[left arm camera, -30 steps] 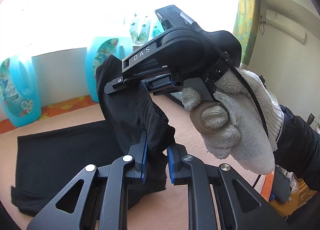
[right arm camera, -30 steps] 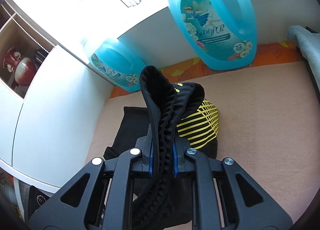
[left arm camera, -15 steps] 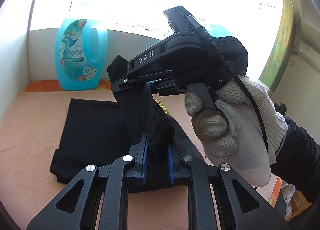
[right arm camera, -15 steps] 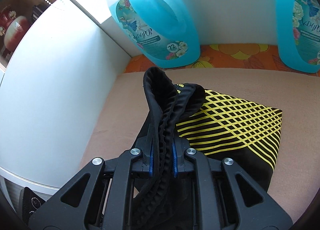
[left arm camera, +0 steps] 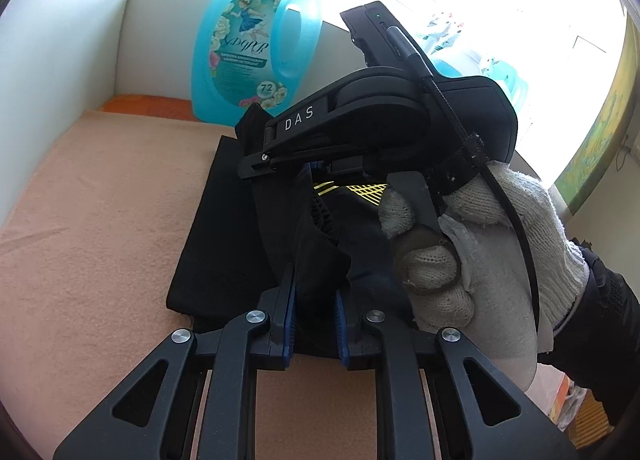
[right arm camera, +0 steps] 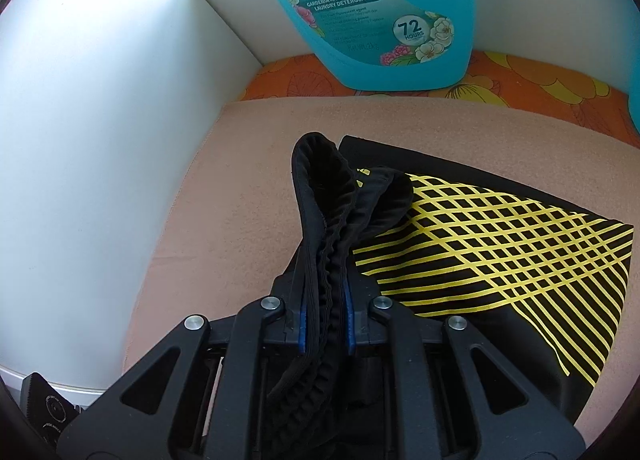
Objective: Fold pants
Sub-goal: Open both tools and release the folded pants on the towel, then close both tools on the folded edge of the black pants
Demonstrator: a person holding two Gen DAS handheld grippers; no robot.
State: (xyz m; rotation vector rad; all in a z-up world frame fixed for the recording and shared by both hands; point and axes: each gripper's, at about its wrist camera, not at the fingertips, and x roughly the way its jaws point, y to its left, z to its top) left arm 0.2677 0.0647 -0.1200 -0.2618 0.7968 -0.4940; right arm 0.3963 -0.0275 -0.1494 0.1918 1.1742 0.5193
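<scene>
Black pants with a yellow lattice print lie folded on the peach cloth-covered table, near a blue detergent jug. Left gripper pinches a raised black fold between its jaws; right gripper pinches the ribbed waistband.

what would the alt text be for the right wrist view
The right gripper is shut on the gathered waistband of black pants with a yellow lattice print, lying on a peach cloth. A blue detergent bottle stands behind.
</scene>
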